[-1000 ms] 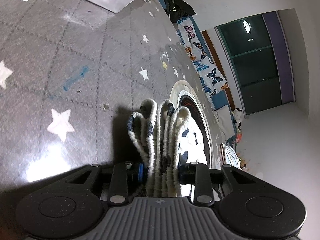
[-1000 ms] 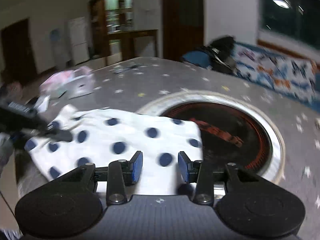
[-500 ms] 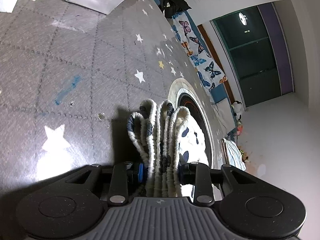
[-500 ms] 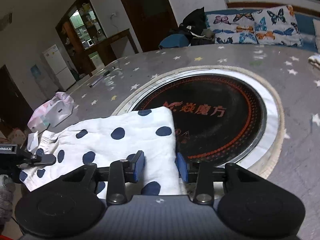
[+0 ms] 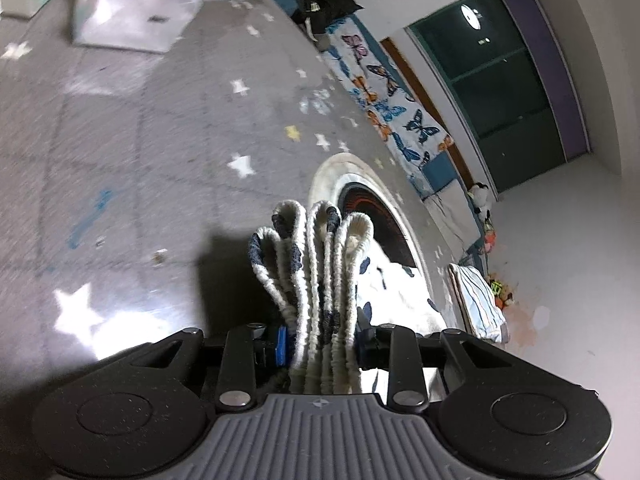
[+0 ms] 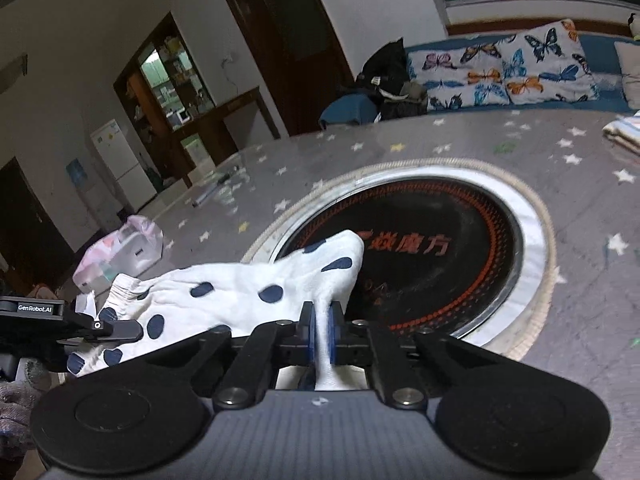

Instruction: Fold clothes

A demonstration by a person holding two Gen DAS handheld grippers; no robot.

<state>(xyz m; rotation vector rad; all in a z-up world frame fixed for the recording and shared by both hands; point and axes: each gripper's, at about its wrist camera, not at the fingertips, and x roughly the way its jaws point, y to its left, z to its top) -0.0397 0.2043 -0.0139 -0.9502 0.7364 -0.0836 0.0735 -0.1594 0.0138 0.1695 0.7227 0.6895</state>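
The grey star-printed table (image 6: 460, 140) lies bare beyond the round black cooktop inset (image 6: 440, 256). The white navy-dotted garment (image 6: 240, 296) stretches between both grippers: left gripper (image 5: 320, 344) clamps its bunched waistband, right gripper (image 6: 321, 330) has just pinched 1 hem corner over the inset.

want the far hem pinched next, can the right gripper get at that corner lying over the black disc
Probably not yet: the right gripper is shut on the polka-dot garment nearer in. The corner lies unobstructed beyond, but it must let go first.
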